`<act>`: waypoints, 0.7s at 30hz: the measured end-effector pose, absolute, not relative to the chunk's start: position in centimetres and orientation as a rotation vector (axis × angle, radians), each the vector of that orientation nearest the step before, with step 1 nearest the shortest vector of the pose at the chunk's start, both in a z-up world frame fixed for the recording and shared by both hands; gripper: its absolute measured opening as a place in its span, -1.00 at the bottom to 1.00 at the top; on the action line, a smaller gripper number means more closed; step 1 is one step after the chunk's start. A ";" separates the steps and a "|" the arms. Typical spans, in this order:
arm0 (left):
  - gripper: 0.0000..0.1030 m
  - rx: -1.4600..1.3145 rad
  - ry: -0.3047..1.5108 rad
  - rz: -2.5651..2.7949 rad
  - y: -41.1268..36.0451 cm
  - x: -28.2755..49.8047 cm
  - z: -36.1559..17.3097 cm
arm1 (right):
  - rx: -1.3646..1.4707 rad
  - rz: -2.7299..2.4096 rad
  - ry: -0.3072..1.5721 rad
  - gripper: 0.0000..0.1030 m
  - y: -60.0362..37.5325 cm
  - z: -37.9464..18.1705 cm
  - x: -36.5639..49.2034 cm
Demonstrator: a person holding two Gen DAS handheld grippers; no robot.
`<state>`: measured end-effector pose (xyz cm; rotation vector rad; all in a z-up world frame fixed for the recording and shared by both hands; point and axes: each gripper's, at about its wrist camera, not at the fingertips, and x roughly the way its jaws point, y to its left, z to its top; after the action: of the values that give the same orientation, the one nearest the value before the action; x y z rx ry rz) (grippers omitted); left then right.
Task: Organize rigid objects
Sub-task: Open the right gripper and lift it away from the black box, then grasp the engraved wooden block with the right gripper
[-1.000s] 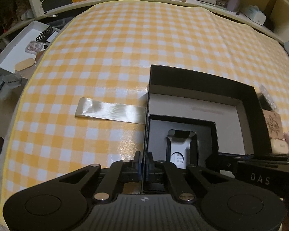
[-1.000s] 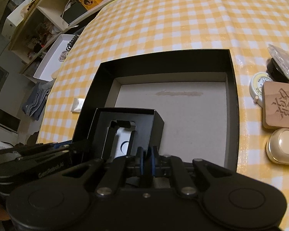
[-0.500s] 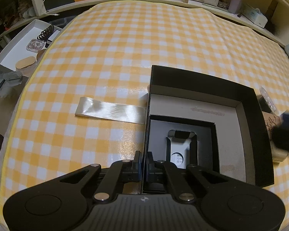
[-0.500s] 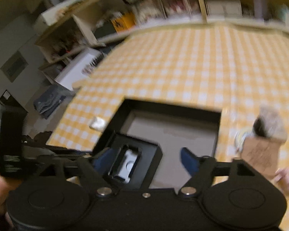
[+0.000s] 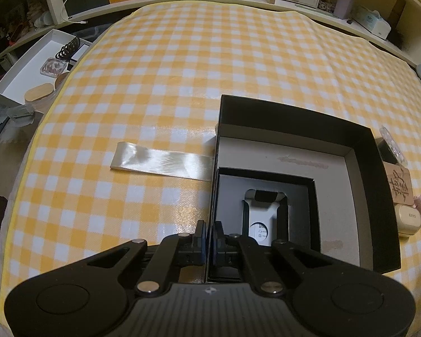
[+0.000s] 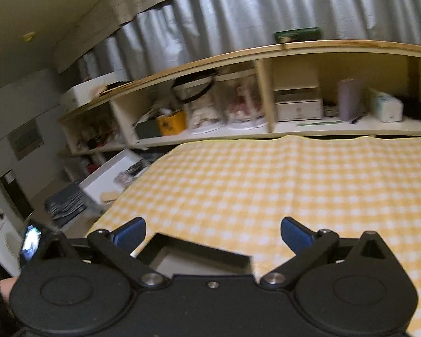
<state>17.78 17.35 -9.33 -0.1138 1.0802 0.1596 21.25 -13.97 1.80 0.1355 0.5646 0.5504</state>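
A large black open box sits on the yellow checked cloth. A smaller black box with a grey insert stands in its near left corner. My left gripper is shut on the large box's left wall. My right gripper is open and empty, raised and tilted up; only the box's far corner shows below it. To the right of the box lie a carved wooden block, a cream earbud case and a clear-lidded dark jar.
A shiny ribbon strip lies on the cloth left of the box. A white tray with small items sits off the cloth's left edge. Cluttered shelves run along the far side.
My right gripper let go of the small box, opened wide, then lifted up and away to face the shelves. The left gripper has kept its hold and place.
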 end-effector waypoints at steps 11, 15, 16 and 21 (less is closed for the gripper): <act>-0.92 -0.114 1.081 0.159 17.4 17.8 -9.3 | 0.296 0.379 0.780 0.99 -18.5 -5.4 26.2; -0.92 -0.114 1.081 0.159 17.3 17.7 -9.4 | 0.279 0.314 0.890 0.81 -18.1 -8.2 27.1; -0.92 -0.114 1.080 0.159 17.4 17.7 -9.4 | 0.266 0.297 0.915 0.75 -17.8 -8.9 27.2; -0.92 -0.114 1.081 0.160 17.3 17.7 -9.4 | 0.206 0.239 0.987 0.61 -16.2 -11.4 27.5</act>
<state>17.75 17.33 -9.38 -0.1141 1.0808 0.1595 27.50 -16.20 -11.39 0.2056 0.9865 0.2392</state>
